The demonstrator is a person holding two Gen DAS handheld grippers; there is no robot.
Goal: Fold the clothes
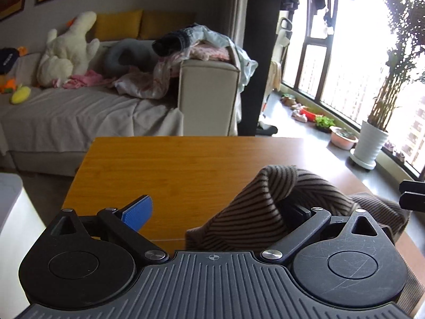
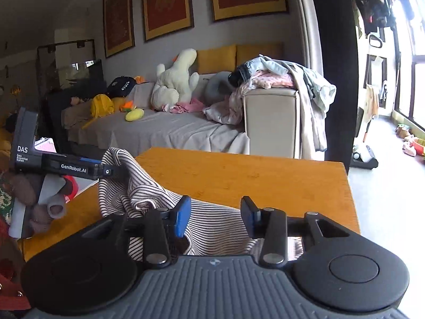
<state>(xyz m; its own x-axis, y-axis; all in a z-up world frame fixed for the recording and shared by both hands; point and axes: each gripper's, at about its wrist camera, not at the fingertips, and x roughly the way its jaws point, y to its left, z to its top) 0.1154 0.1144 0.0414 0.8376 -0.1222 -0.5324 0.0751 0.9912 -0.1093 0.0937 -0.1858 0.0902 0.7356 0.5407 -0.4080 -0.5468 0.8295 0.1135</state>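
A brown striped garment (image 1: 268, 207) lies bunched on the wooden table (image 1: 172, 167). My left gripper (image 1: 217, 210) is open; its blue left pad (image 1: 138, 212) is bare, and the cloth drapes over its right finger, hiding that pad. In the right wrist view the garment (image 2: 212, 226) lies under my right gripper (image 2: 216, 218), which is open with both blue pads showing. The left gripper (image 2: 106, 171) shows there at the left, with a raised fold of cloth hanging on its tip. The right gripper's edge (image 1: 413, 195) shows at the far right of the left wrist view.
A sofa (image 1: 79, 111) with a plush toy (image 1: 69, 50) and piled clothes (image 1: 191, 45) stands beyond the table. Window, potted plant (image 1: 372, 143) and floor clutter at right. A white bin (image 1: 8, 194) at left. The table's far edge (image 2: 239, 155) is close ahead.
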